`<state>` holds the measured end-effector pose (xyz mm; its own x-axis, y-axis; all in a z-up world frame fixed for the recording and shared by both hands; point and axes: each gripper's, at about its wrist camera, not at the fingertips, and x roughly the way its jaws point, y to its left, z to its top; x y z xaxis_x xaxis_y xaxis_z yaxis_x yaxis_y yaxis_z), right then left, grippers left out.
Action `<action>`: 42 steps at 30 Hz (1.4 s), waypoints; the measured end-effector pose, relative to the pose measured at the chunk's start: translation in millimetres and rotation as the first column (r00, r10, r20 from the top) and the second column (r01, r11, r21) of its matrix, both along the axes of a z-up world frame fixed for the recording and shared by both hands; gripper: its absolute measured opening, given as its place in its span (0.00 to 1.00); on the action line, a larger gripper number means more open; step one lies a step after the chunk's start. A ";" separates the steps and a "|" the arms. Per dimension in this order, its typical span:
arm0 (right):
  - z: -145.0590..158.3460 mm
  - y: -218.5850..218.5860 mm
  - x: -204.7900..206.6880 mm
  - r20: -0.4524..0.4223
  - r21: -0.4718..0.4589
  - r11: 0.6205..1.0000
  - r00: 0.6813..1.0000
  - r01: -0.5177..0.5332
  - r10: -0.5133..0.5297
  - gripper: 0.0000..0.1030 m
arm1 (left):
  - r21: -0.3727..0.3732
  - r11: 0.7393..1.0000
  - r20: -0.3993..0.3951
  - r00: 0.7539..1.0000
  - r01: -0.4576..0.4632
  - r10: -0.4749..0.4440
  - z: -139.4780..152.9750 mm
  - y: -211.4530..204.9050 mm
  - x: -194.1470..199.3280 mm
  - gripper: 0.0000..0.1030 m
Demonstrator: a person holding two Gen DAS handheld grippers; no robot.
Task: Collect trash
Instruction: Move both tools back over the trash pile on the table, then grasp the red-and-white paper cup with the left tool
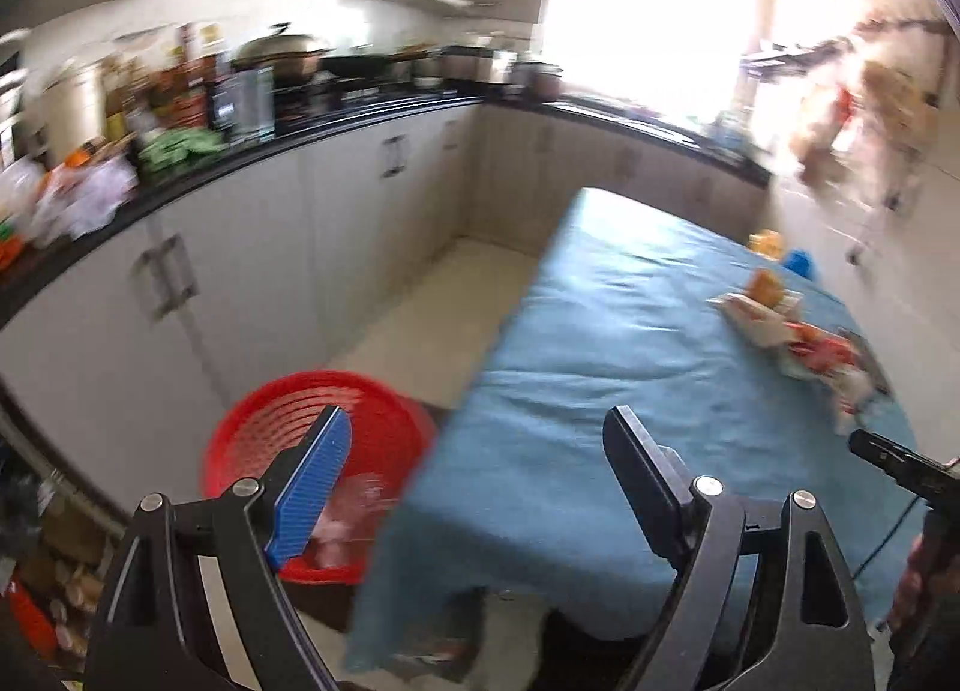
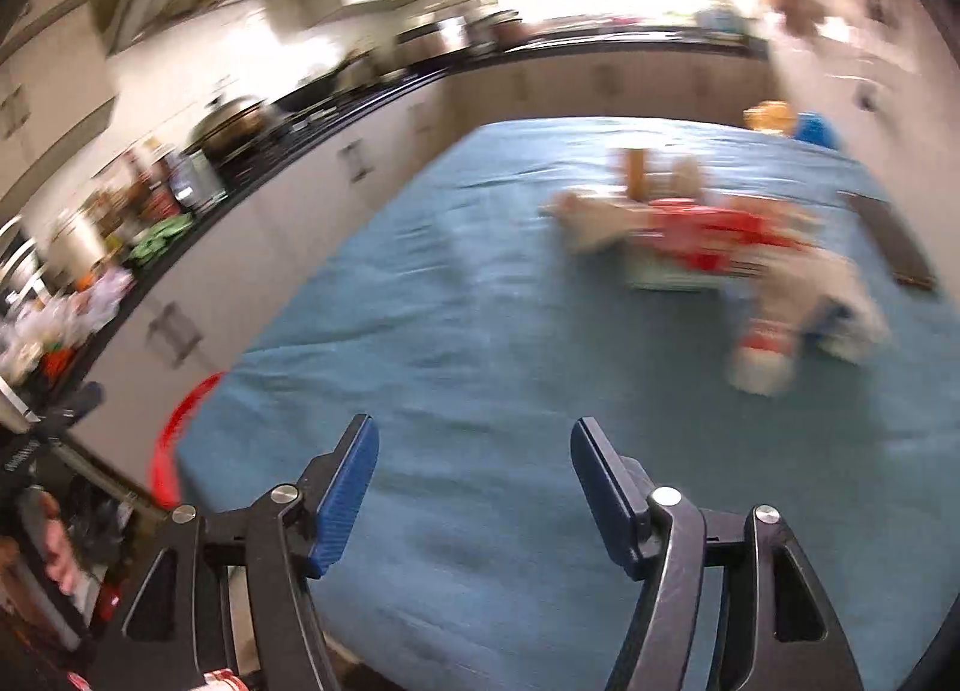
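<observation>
A: What covers the table [image 2: 480, 331]?

B: A blue cloth, soft and slightly wrinkled, draped over the near edge. The table itself is long and rectangular.

A: And the trash?

B: A heap of crumpled wrappers [image 2: 708, 247] lies on the cloth toward the far right side, red, white and tan; it is too blurred to tell paper from plastic. The left wrist view shows the same heap [image 1: 798, 343] well ahead and to the right. Past it, near the far corner, sit a small orange thing [image 2: 768, 114] and a blue one [image 2: 813, 129], shapes unclear.

A: Any bin?

B: A round red basket [image 1: 288, 409] with ribbed, slotted walls stands on the floor beside the table's near left corner. Something pale lies in its bottom, blurred.

A: The left gripper [image 1: 480, 445]?

B: Its jaws stand wide apart and hold nothing; one blue ridged pad [image 1: 312, 487] hangs over the basket, the other finger over the cloth's edge.

A: The right gripper [image 2: 474, 457]?

B: Jaws wide as well, empty, above bare cloth and well short of the wrappers. Its pads [image 2: 345, 502] are blue and finely ribbed.

A: Around the room?

B: Pale cabinets under a black kitchen counter [image 1: 360, 114] crowded with pots and packets.
</observation>
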<state>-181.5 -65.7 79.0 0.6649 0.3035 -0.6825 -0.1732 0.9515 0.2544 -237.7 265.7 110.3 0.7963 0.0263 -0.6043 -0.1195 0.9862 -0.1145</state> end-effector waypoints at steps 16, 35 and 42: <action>-4.0 -163.2 -9.4 0.001 0.035 0.969 0.969 0.245 -0.246 0.79 | -0.072 0.925 -0.071 0.923 0.374 -0.378 7.6 -174.5 98.0 0.84; -19.0 -224.9 67.2 -0.058 0.226 0.965 0.990 0.135 -0.125 0.83 | 0.305 0.581 -0.147 0.640 0.755 -0.754 -24.9 -353.7 186.1 0.84; -23.1 -228.8 98.1 -0.057 0.261 0.964 0.998 0.044 -0.030 0.83 | 0.327 0.489 -0.231 0.570 0.809 -0.789 -42.3 -383.1 199.9 0.69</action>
<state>-83.4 -294.5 55.8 0.6449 0.4521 -0.6162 -0.1193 0.8559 0.5031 -37.8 -117.5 68.0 0.5630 -0.3898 -0.7287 0.7460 0.6192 0.2452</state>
